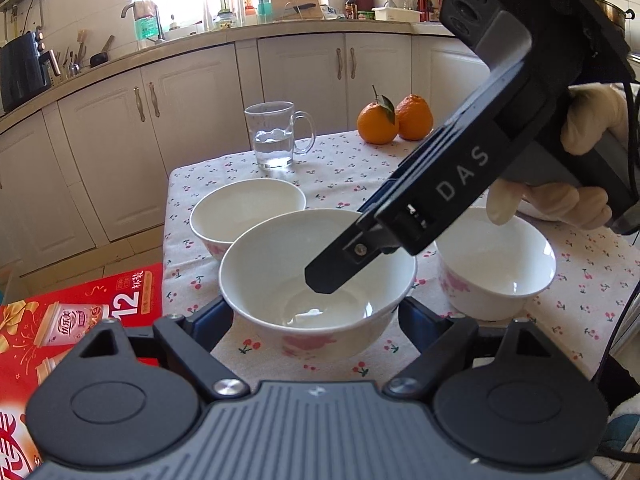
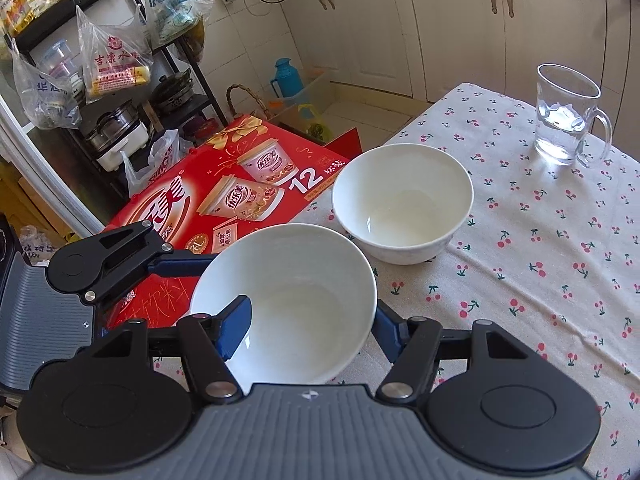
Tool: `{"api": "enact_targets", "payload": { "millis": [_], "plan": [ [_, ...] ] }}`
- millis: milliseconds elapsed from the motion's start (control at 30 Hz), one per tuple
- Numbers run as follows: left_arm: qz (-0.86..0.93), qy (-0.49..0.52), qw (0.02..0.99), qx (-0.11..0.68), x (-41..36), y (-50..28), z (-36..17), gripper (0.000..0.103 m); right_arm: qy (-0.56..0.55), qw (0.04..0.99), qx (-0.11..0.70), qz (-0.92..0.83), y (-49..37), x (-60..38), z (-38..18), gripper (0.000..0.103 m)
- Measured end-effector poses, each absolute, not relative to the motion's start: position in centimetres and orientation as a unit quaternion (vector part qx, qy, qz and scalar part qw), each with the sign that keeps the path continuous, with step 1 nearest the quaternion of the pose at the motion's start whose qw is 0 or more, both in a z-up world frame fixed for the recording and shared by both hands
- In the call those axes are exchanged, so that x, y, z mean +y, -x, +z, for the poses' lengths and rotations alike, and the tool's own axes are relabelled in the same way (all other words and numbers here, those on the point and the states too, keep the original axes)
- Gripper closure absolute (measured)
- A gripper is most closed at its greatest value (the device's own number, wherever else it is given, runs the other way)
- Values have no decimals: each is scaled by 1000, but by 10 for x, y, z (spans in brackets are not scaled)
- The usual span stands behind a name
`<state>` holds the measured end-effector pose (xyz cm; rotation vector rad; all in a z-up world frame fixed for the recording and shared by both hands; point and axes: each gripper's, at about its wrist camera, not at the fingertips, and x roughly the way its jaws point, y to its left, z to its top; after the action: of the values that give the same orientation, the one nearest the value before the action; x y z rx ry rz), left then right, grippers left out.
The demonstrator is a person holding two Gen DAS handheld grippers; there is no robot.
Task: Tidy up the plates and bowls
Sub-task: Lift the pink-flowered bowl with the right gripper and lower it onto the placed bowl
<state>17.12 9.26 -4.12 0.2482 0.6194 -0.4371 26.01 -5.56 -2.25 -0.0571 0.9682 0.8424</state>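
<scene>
Three white bowls with pink flower prints stand on the cherry-print tablecloth (image 1: pixel 344 176). In the left wrist view the near bowl (image 1: pixel 280 276) sits between my left gripper's (image 1: pixel 316 316) spread fingers, which flank its sides without clearly pressing it. A second bowl (image 1: pixel 246 212) is behind it on the left and a third (image 1: pixel 496 264) on the right. My right gripper (image 1: pixel 332 276) reaches down from the right with one finger inside the near bowl. In the right wrist view that gripper (image 2: pixel 308 320) straddles the near bowl's (image 2: pixel 296 308) rim, one blue finger (image 2: pixel 236 328) inside. The second bowl (image 2: pixel 400 200) lies beyond.
A glass mug with water (image 1: pixel 276 136) and two oranges (image 1: pixel 394 118) stand at the table's far side. A red drink carton (image 2: pixel 224 196) lies just off the table's left edge. Kitchen cabinets and a cluttered counter run behind; a rack with pots and bags stands further left.
</scene>
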Motion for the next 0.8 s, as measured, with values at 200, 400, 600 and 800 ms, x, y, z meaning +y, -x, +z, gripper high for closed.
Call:
{"api": "enact_targets", "payload": {
  "millis": [200,400,600,800],
  "plan": [
    [-228,-129,920,290,77,-165,-30,14,32,811,438,385,-244,-74,-8,32],
    [-249,-131,918,280,58,-162,-22,14,33,824,427,370,-232,-95,2,32],
    [-273,-133,912,275,38,-165,-21,14,26,838,419,349,-222,-121,9,32],
    [-297,-130,905,276,18,-170,-22,14,22,849,417,325,-214,-146,11,32]
  ]
}}
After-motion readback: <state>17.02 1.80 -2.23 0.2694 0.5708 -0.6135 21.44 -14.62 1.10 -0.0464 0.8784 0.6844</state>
